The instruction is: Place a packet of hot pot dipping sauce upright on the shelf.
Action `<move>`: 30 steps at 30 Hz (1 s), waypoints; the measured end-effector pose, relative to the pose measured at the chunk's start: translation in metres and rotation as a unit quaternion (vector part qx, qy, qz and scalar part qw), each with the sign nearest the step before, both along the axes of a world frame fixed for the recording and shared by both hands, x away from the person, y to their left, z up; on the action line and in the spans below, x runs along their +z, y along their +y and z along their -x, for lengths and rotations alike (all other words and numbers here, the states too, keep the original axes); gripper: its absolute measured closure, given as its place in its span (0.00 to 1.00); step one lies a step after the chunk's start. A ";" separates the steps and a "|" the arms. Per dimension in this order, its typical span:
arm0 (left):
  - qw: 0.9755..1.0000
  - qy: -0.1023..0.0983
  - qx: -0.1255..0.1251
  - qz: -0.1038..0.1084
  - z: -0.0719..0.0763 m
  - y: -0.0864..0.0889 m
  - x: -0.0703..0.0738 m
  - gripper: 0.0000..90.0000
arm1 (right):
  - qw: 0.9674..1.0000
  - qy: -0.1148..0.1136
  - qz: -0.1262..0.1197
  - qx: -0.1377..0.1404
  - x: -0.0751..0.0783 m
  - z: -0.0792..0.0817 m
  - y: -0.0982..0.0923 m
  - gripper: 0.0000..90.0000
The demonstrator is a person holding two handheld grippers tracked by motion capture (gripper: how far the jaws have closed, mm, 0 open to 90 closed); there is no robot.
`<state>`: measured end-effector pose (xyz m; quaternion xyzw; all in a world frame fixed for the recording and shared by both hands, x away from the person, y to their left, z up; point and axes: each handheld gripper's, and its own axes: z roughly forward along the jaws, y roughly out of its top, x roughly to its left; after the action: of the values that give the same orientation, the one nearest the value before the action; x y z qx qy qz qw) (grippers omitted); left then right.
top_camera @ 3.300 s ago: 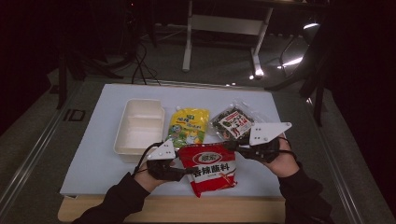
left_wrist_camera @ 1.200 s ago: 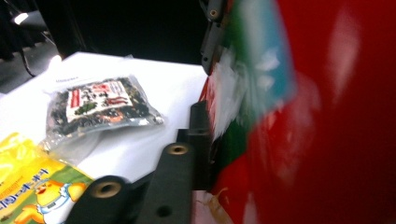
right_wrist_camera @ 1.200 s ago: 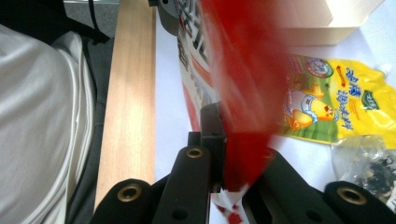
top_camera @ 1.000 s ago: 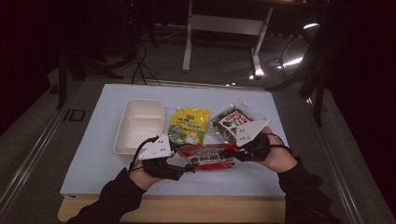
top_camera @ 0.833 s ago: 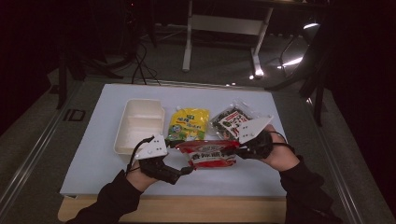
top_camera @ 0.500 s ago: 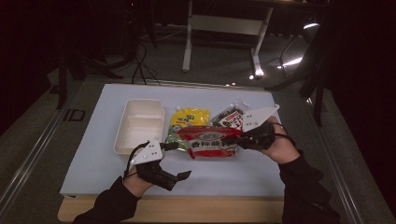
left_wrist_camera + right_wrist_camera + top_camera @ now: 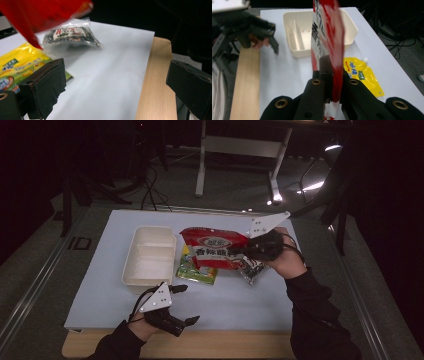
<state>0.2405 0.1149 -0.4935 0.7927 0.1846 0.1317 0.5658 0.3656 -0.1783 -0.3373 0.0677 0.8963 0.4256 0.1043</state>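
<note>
A red noodle packet [image 7: 215, 247] hangs above the table, over the yellow pouch [image 7: 197, 272]. My right gripper [image 7: 239, 251] is shut on the packet's right edge. In the right gripper view the red packet [image 7: 332, 47] stands edge-on, clamped in my right gripper [image 7: 332, 82]. My left gripper [image 7: 189, 304] sits low near the table's front edge. Its jaws have just been opening and now stand wide with nothing between them. In the left gripper view the red packet [image 7: 42, 15] is up at the far left, clear of my left gripper [image 7: 115, 90].
A white two-part tray [image 7: 150, 255] stands left of the pouch; a dark clear-wrapped packet [image 7: 252, 269] lies under my right hand. The white mat ends at a wooden table edge [image 7: 155, 82]. The tray [image 7: 297, 37] lies beyond the packet.
The left gripper let go of the red packet, opened wide and dropped back toward the front edge. The right gripper lifted the packet up and away, over the yellow pouch.
</note>
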 end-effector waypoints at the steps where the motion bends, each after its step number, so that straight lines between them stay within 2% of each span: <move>1: 1.000 0.002 0.000 0.002 0.001 0.001 -0.004 0.04 | 1.000 0.000 0.000 -0.001 0.000 -0.002 0.002 1.00; 8: 1.000 0.001 -0.002 0.003 0.003 0.005 -0.013 0.05 | 1.000 -0.005 -0.009 -0.013 -0.001 -0.017 0.019 1.00; 13: 1.000 0.001 0.001 -0.002 0.003 0.006 -0.016 0.05 | 1.000 0.003 -0.012 -0.011 -0.002 -0.025 0.029 1.00; 21: 1.000 0.002 0.000 -0.011 0.005 0.004 -0.021 0.04 | 0.999 0.006 -0.036 -0.005 -0.003 -0.037 0.047 1.00; 22: 1.000 0.003 0.012 -0.009 0.005 0.004 -0.022 0.02 | 0.999 0.004 -0.041 -0.003 -0.003 -0.039 0.053 1.00; 25: 1.000 0.010 0.020 -0.006 0.005 0.005 -0.022 0.02 | 0.999 0.004 -0.046 0.001 -0.004 -0.042 0.059 1.00; 30: 1.000 0.011 0.022 -0.006 0.005 0.006 -0.022 0.02 | 0.998 0.011 -0.063 0.009 -0.006 -0.052 0.075 1.00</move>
<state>0.2359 0.1212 -0.5159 0.7933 0.2071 0.1367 0.5560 0.4178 -0.1028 -0.3435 0.0707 0.8693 0.4816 0.0859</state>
